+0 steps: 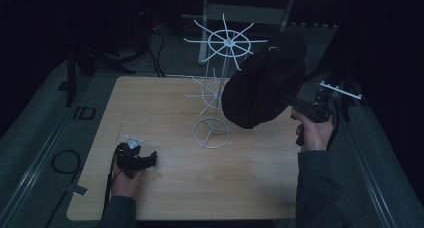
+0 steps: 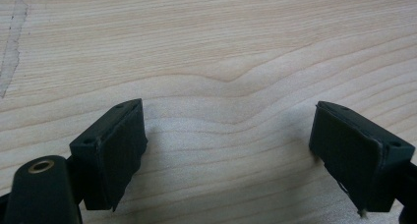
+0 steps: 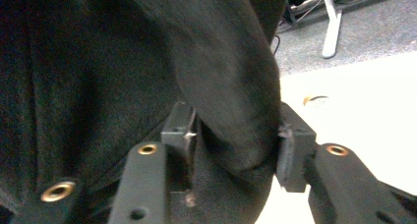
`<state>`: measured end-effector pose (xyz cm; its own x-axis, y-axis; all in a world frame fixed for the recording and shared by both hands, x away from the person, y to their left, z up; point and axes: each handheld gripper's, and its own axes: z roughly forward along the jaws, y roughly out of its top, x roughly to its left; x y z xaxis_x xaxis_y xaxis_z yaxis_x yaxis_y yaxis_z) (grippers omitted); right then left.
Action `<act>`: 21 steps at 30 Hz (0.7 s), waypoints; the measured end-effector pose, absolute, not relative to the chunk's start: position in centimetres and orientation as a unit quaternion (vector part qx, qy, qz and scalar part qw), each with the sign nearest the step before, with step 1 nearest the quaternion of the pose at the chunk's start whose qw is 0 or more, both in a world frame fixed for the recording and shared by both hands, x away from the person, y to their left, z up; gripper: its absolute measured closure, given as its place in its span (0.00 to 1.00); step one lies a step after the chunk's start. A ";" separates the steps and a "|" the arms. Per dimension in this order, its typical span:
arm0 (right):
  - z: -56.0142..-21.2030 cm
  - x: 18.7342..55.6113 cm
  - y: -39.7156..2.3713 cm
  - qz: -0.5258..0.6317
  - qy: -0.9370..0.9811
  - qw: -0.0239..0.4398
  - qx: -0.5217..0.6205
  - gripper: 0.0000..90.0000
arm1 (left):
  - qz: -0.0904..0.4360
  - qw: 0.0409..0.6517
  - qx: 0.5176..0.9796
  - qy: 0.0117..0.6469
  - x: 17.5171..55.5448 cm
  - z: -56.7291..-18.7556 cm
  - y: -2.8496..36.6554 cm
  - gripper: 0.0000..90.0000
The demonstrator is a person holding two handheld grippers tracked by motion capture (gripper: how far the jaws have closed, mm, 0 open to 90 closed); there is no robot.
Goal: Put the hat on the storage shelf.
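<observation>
A black cap [image 1: 262,80] hangs against a white wire rack [image 1: 227,40] that stands on the wooden table [image 1: 165,113]. My right gripper [image 1: 299,105] reaches in from the right, its tips tucked at the cap's lower right edge. In the right gripper view a fold of the cap [image 3: 231,86] lies between the jaws of that gripper [image 3: 236,135], which stand apart and do not visibly pinch it. My left gripper [image 1: 148,160] rests low over the table's near left part. Its jaws [image 2: 228,150] are wide apart with only bare wood between them.
The rack's round base [image 1: 211,133] sits mid-table, with a smaller spoked tier [image 1: 210,94] halfway up its pole. A white bar [image 1: 342,90] juts out beyond the right hand. A desk frame [image 1: 204,38] and cables [image 1: 65,160] lie on the dark floor around.
</observation>
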<state>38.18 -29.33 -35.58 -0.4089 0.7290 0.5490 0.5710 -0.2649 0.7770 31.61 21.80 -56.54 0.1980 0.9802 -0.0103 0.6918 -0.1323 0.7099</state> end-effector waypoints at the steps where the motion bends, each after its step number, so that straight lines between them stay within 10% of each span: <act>1: -35.6 38.2 -29.3 0.583 0.605 0.068 0.538 0.61 | 0.240 0.300 0.713 0.586 31.6 -56.5 21.8 0.16; 21: -36.7 37.2 -30.1 0.542 0.634 0.105 0.541 0.52 | 0.240 0.300 0.713 0.586 31.6 -56.5 21.8 0.16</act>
